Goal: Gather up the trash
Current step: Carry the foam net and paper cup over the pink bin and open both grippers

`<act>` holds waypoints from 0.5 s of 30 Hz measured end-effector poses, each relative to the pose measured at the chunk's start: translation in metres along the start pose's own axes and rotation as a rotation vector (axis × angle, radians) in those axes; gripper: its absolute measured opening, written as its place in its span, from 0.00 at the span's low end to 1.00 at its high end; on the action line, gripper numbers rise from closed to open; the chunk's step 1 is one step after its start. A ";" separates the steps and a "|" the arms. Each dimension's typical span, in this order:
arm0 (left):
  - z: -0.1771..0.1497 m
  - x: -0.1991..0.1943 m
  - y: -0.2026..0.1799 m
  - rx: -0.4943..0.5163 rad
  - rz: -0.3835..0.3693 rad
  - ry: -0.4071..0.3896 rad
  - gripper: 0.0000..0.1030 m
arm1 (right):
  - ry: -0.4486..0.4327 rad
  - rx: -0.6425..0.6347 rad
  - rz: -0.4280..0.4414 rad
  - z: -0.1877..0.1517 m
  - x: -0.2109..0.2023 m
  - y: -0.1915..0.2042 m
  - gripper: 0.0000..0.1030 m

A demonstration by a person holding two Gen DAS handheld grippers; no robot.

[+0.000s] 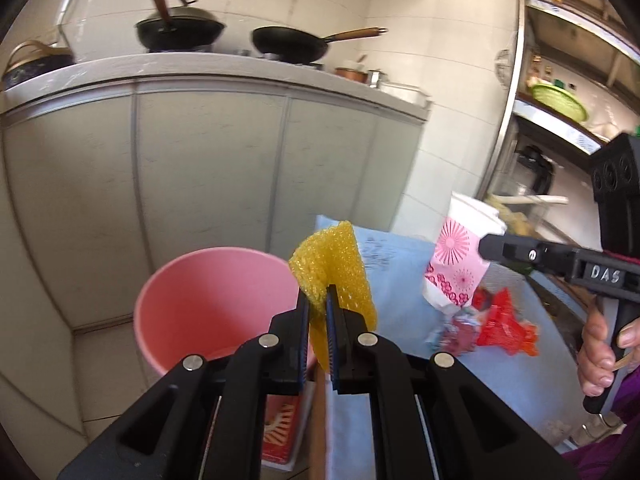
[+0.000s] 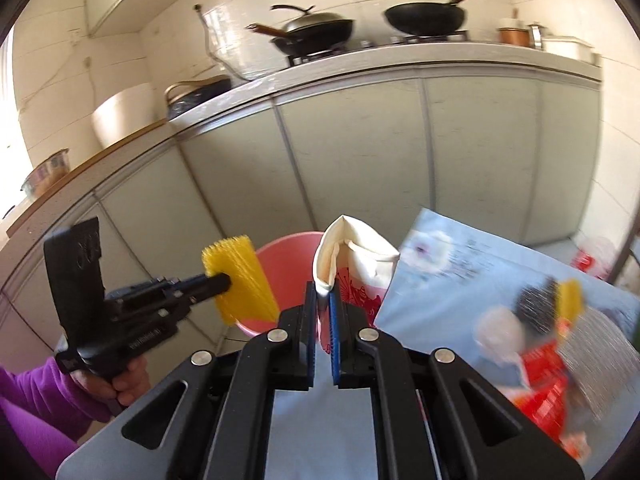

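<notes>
Both hand-held grippers tilted down, clamping trash.

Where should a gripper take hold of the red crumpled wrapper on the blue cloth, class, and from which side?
Probably from above, on a raised crease of the red wrapper: it lies flat and crumpled on the blue cloth, so only upstanding folds fit between two fingers. Blur hides finer detail.
</notes>
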State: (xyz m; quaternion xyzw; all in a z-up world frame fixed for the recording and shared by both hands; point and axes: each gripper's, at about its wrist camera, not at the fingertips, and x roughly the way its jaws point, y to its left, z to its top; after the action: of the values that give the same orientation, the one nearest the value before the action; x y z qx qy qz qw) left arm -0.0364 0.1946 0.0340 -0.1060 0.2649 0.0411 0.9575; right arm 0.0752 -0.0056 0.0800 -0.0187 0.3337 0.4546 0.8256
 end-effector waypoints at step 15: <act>-0.025 0.075 0.054 -0.104 0.196 0.164 0.07 | 0.165 0.043 0.095 0.008 0.149 0.017 0.06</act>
State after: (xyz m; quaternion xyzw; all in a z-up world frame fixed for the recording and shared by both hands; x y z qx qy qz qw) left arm 0.0078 0.2431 -0.0356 -0.1319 0.3491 0.1394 0.9172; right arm 0.1211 0.1168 0.0060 -0.0224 0.4109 0.4830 0.7729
